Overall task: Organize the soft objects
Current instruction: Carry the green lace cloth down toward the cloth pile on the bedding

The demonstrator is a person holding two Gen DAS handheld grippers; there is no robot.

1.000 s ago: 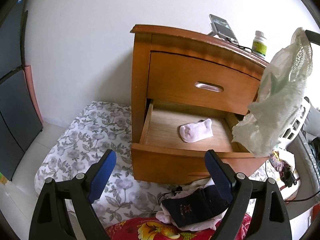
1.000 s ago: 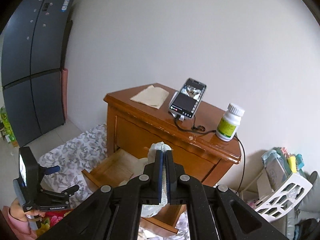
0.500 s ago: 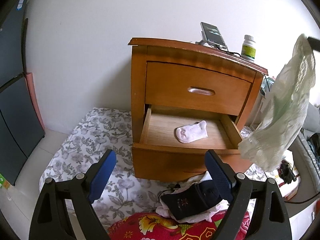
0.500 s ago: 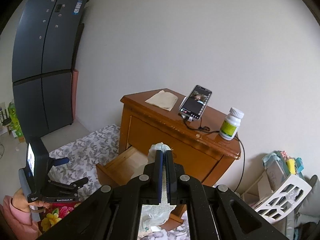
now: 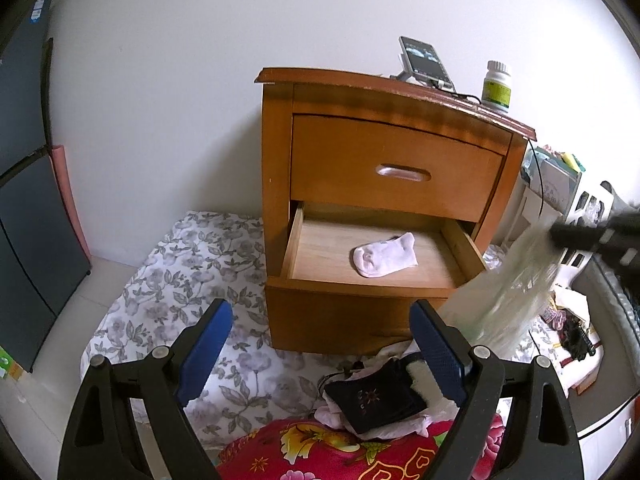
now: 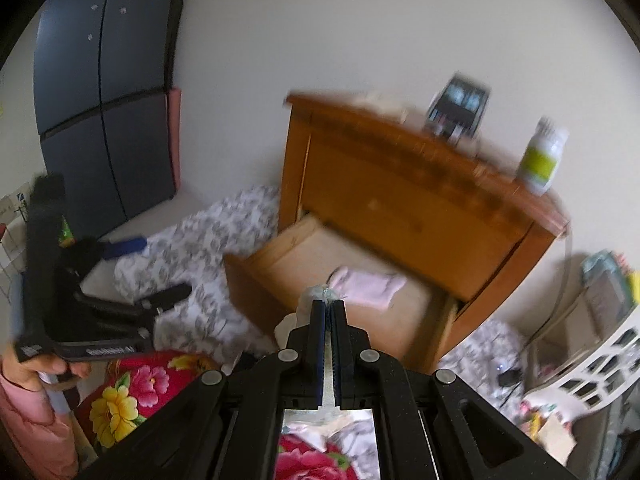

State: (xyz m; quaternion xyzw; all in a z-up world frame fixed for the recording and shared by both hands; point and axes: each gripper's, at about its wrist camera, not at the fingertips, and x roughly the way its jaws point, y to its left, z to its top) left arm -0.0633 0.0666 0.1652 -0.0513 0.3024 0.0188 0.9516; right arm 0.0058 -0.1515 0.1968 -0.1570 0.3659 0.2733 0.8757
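Observation:
A pale lacy cloth point(image 5: 508, 300) hangs blurred at the right of the left wrist view, just past the open drawer's right front corner. My right gripper point(image 6: 328, 304) is shut on it, and a tuft of the cloth point(image 6: 316, 294) pokes out above its tips. In the right wrist view a pink sock point(image 6: 368, 284) lies in the open bottom drawer point(image 5: 360, 292), right behind those tips. My left gripper point(image 5: 320, 340) is open and empty, low in front of the drawer. Below it lies a pile with a dark cloth point(image 5: 376, 400) on pale ones.
The wooden nightstand point(image 5: 396, 168) carries a phone point(image 5: 426, 64) on a stand and a white bottle point(image 5: 496, 86). A white basket point(image 6: 600, 360) stands at its right. A grey floral sheet point(image 5: 180, 280) and a red floral blanket point(image 5: 340, 452) cover the floor. A dark fridge point(image 6: 100, 80) stands left.
My right gripper has dropped quickly with the pale cloth, from above the nightstand top down to the level of the open drawer. The left gripper has hardly moved.

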